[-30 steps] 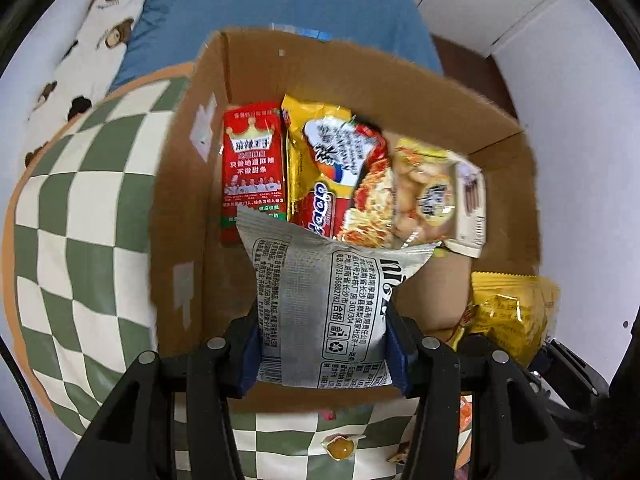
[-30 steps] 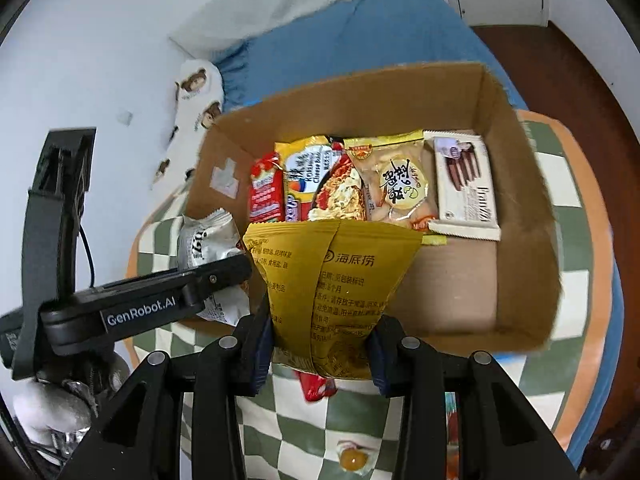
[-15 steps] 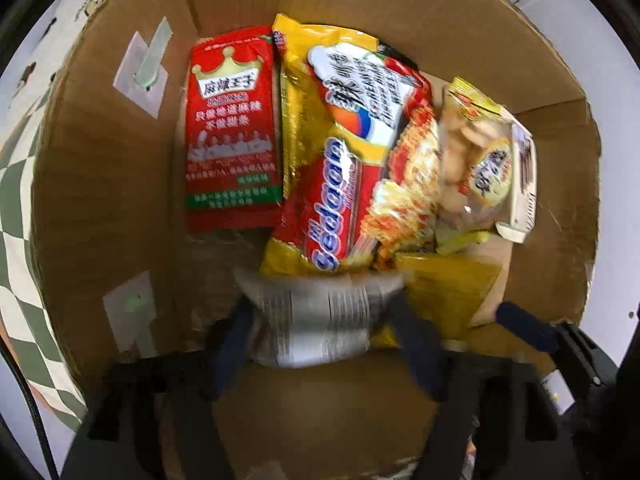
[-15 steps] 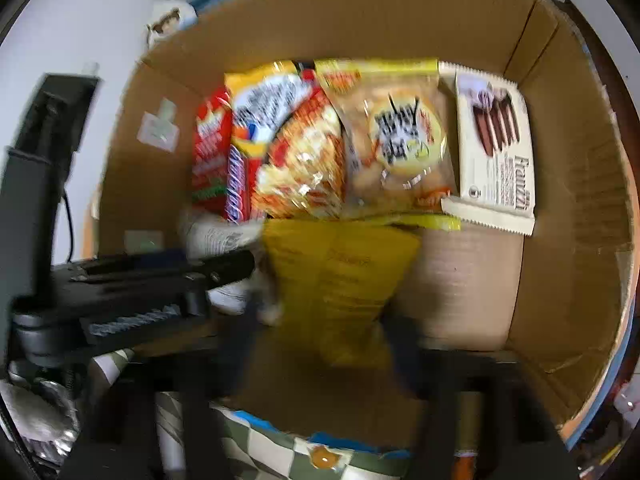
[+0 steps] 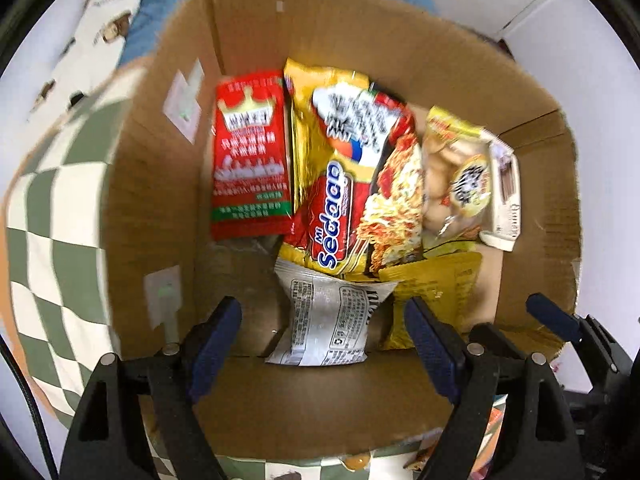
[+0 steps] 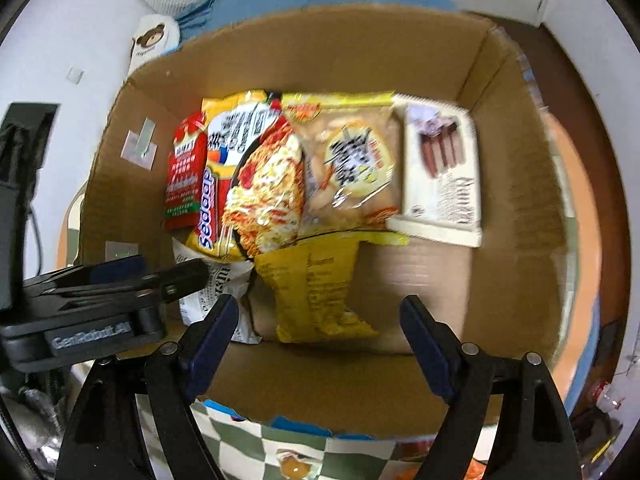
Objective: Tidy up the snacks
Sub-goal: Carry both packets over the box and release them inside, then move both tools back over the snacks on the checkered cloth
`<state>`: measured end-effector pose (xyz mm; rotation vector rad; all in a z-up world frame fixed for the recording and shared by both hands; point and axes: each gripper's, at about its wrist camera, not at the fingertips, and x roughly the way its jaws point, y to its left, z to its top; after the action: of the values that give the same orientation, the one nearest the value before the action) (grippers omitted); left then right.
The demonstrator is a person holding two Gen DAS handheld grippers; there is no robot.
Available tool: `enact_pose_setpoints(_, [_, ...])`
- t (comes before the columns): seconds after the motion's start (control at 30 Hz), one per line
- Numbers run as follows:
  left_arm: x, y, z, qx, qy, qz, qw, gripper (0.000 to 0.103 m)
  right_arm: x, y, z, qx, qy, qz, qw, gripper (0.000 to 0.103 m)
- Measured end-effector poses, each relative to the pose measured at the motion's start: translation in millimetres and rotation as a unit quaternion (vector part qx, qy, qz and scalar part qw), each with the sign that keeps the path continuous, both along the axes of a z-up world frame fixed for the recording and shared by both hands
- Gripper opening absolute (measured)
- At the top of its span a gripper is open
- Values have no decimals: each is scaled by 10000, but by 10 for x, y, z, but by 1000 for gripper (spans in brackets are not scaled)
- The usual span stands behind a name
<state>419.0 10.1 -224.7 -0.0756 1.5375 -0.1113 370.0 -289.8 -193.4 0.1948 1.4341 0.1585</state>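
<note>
seen from above a cardboard box on a checked tablecloth, mid-tidy of snacks. both tools wide open and holding nothing: left gripper with jaws apart either side of a grey packet, pads clear of it; right gripper likewise spread around a yellow packet, no contact. jaws of both just opened, with each packet between them but loose. grey and yellow packets side by side in the near row of the box, propped against the near wall and tucked under the bottom edges of the back row, apparently to start a second line. back row already filled: red packet, noodle packet, biscuit bag, wafer box, laid edge to edge to save room. more snacks probably left outside on the cloth.
</note>
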Motion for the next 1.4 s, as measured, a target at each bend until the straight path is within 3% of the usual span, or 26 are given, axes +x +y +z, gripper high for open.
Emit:
enact_pose_setpoints(0.17, [-232, 7, 334, 82, -636, 8, 9979, 83, -186, -123, 275, -243, -447, -129, 9986, 85])
enact_pose_setpoints(0.47, [-619, 27, 860, 271, -1633, -43, 9862, 83, -575, -111, 762, -531, -1257, -255, 9903, 85])
enact_pose_setpoints(0.83, [-1186, 13, 1296, 238, -2251, -64, 9740, 83, -1105, -113, 1176, -410, -1730, -380, 9833, 85])
enact_pose_setpoints(0.97, [-1407, 25, 1201, 231, -2117, -58, 9770, 83, -1330, -178, 1119, -279, -1623, -540, 9849, 85])
enact_pose_setpoints(1.07, [-1628, 3, 971, 347, -1859, -125, 9819, 83, -1554, -280, 912, -163, -1306, -713, 9887, 85])
enact_pose_setpoints(1.2, [-1970, -13, 404, 400, -1103, -199, 9929, 83, -1950, -501, 470, -63, -664, -1023, 9925, 85])
enact_pose_setpoints(1.4, [-2358, -126, -293, 440, -217, -230, 9985, 83, -2592, -894, -242, -69, 309, -1651, 9858, 85])
